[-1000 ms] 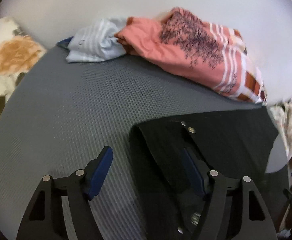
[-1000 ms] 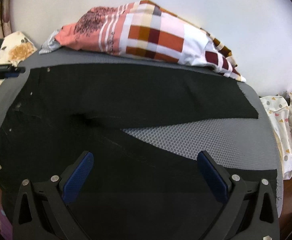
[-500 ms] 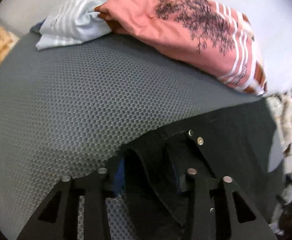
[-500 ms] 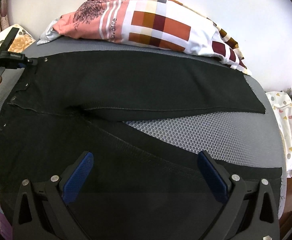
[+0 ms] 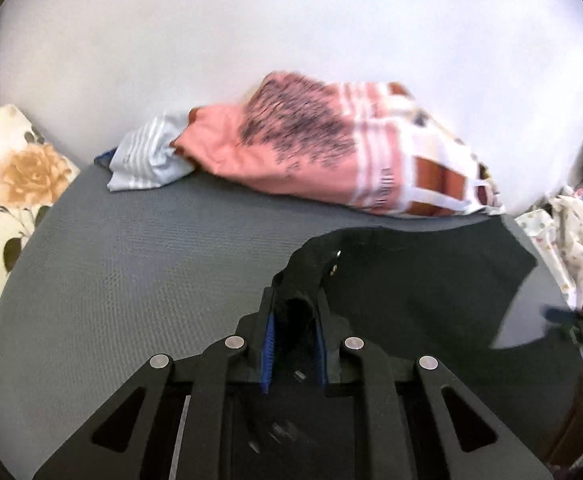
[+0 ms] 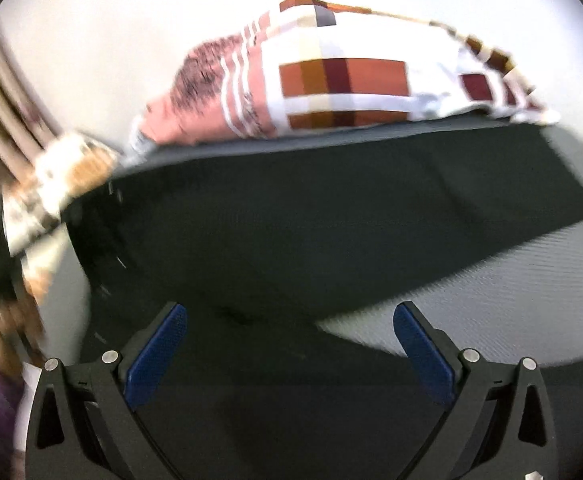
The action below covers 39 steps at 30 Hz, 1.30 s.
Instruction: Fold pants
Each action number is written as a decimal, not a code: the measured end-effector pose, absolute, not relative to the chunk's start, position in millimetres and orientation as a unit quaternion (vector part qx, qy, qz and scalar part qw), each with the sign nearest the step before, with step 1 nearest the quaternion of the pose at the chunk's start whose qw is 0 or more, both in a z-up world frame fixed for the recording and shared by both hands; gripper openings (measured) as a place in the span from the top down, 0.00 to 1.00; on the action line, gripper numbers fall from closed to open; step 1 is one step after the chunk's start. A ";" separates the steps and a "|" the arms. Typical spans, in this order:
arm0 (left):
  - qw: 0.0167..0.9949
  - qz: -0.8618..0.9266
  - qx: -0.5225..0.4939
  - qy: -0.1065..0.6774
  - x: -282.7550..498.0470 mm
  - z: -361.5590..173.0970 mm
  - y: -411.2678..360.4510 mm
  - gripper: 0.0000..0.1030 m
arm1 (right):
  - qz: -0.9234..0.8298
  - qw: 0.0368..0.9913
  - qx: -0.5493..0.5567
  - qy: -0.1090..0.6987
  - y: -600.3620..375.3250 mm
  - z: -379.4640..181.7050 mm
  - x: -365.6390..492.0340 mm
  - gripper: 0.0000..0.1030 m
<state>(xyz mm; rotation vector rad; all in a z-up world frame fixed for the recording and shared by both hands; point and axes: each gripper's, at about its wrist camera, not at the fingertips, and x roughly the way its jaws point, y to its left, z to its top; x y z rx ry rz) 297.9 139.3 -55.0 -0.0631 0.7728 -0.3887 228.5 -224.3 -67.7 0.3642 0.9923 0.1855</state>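
The grey worktop (image 5: 123,280) has a honeycomb mesh texture and a wide bare stretch to the left of the black pants (image 5: 431,280), running up to the heap of patterned cloth (image 5: 331,152) along the white wall; a floral cushion (image 5: 7,184) bounds its left edge, and past its right edge hangs a pale spotted fabric (image 5: 571,240). In the right wrist view another bare wedge of mesh lies to the right of the pants (image 6: 311,220), between one flat leg that runs toward the worktop's far right corner and the dark cloth nearer the camera. The pants are matt black and limp, with small metal studs near the waistband (blurred in both views). The heap behind them is soft and crumpled: salmon cloth with a dark tree print, white stripes, and orange and maroon checks, with a pale blue striped piece (image 5: 147,160) tucked at its left end. The left tongs (image 5: 293,320) are pressed together, pinching a bunched fold at the waistband corner of the pants, which rises off the mesh in a ridge. The right tongs (image 6: 291,336) stand spread wide over the pants, whose black cloth lies between and under the blue pads (image 6: 155,356); whether the pads touch it I cannot tell.
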 end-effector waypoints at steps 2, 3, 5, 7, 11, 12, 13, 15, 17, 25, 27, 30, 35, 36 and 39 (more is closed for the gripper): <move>0.912 -0.192 -0.032 0.361 271.6 -49.4 134.1 0.84 | 0.133 0.831 0.249 0.480 -232.4 -72.9 250.1 0.01; 0.913 -0.194 -0.036 0.358 258.9 -48.7 131.1 0.84 | 0.151 0.807 0.303 0.484 -238.9 -79.1 266.8 0.01; 0.915 -0.193 -0.042 0.353 234.1 -48.2 126.9 0.84 | 0.166 0.779 0.357 0.489 -243.1 -87.3 288.2 0.04; 0.917 -0.191 -0.041 0.349 214.1 -49.9 124.5 0.84 | 0.177 0.754 0.391 0.497 -242.6 -97.4 312.0 0.07; 0.912 -0.189 -0.058 0.359 189.9 -54.5 120.1 0.84 | 0.167 0.723 0.423 0.519 -243.4 -124.4 350.5 0.21; 0.910 -0.189 -0.061 0.363 186.6 -56.2 119.4 0.84 | 0.153 0.713 0.431 0.531 -245.0 -135.6 359.3 0.33; 0.909 -0.187 -0.062 0.366 184.2 -58.2 118.9 0.84 | 0.142 0.707 0.435 0.539 -246.7 -144.0 362.6 0.64; 0.906 -0.185 -0.065 0.375 182.5 -62.9 119.3 0.84 | 0.133 0.701 0.437 0.547 -249.0 -153.5 365.6 0.91; 0.903 -0.179 -0.067 0.384 180.5 -65.8 121.3 0.84 | 0.130 0.714 0.432 0.536 -247.6 -153.0 352.7 0.92; 0.895 -0.149 -0.054 0.418 148.2 -71.0 146.9 0.83 | 0.141 0.807 0.309 0.482 -222.6 -86.8 230.2 0.93; 0.892 -0.140 -0.050 0.428 138.3 -75.4 152.4 0.83 | 0.146 0.806 0.305 0.485 -216.6 -83.4 197.6 0.93; 0.886 -0.126 -0.045 0.443 121.9 -85.0 160.7 0.83 | 0.153 0.797 0.298 0.502 -205.8 -90.4 154.8 0.93; 0.882 -0.104 -0.038 0.459 102.1 -103.5 170.1 0.82 | 0.157 0.776 0.285 0.540 -196.7 -117.7 116.8 0.93; 0.883 -0.101 -0.029 0.458 98.3 -106.8 169.7 0.82 | 0.153 0.770 0.288 0.549 -195.1 -125.5 113.0 0.93; 0.885 -0.094 -0.002 0.457 90.6 -115.7 167.1 0.82 | 0.149 0.768 0.278 0.558 -187.0 -135.0 107.5 0.93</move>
